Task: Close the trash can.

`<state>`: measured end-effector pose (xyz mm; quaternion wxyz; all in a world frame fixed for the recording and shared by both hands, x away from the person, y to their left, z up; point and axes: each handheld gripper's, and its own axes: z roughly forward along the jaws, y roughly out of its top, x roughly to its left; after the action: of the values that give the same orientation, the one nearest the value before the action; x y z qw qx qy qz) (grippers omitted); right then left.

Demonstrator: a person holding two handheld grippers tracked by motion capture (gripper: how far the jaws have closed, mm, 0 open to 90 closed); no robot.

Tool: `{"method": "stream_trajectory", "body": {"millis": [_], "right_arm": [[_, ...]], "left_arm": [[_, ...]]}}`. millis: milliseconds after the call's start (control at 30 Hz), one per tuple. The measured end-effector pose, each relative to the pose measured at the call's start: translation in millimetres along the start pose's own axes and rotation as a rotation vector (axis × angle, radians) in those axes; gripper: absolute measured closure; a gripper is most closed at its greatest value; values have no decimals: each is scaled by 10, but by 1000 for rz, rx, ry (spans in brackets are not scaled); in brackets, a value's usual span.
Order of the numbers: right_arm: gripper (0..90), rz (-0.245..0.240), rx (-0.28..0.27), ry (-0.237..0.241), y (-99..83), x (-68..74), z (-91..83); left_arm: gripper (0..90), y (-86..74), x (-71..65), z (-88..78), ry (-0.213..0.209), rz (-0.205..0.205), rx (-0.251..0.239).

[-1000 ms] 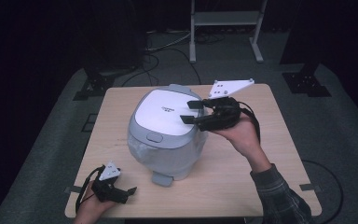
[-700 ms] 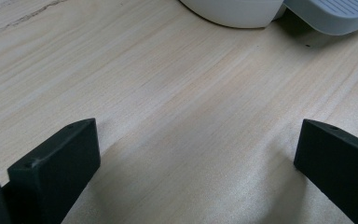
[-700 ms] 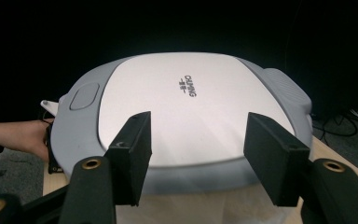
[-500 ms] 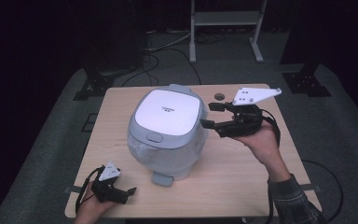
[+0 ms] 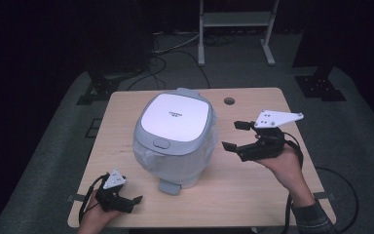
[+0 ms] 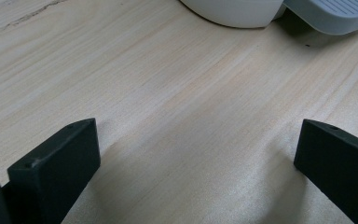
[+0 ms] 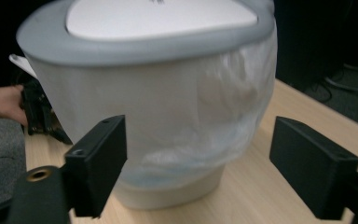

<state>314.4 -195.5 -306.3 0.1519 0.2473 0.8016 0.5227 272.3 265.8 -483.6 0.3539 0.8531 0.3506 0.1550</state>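
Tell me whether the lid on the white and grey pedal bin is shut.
Shut. The white and grey pedal bin's lid lies flat on the rim, with no gap showing around its grey edge.

Your right gripper (image 5: 234,135) hangs just to the right of the bin (image 5: 174,139), clear of it, its jaws pointing left at the bin's side; they have just been opening and nothing sits between them. The bin stands mid-table with its white lid shut, a plastic liner (image 5: 148,157) showing under the grey rim and a pedal (image 5: 169,186) poking out on the near side. Your left gripper (image 5: 134,202) rests at the near left corner of the table (image 5: 253,195), jaws apart on bare wood, well away from the bin.
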Motion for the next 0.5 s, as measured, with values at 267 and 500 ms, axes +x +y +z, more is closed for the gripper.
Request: {"method": "stream_trajectory", "body": {"millis": [267,500], "right_arm": [[84,42,57,-56,-321,-48,43],[9,69,98,-75,-611,-84,54]], "left_arm": [[0,0,0,0,0,0,0],[0,0,0,0,0,0,1]]}}
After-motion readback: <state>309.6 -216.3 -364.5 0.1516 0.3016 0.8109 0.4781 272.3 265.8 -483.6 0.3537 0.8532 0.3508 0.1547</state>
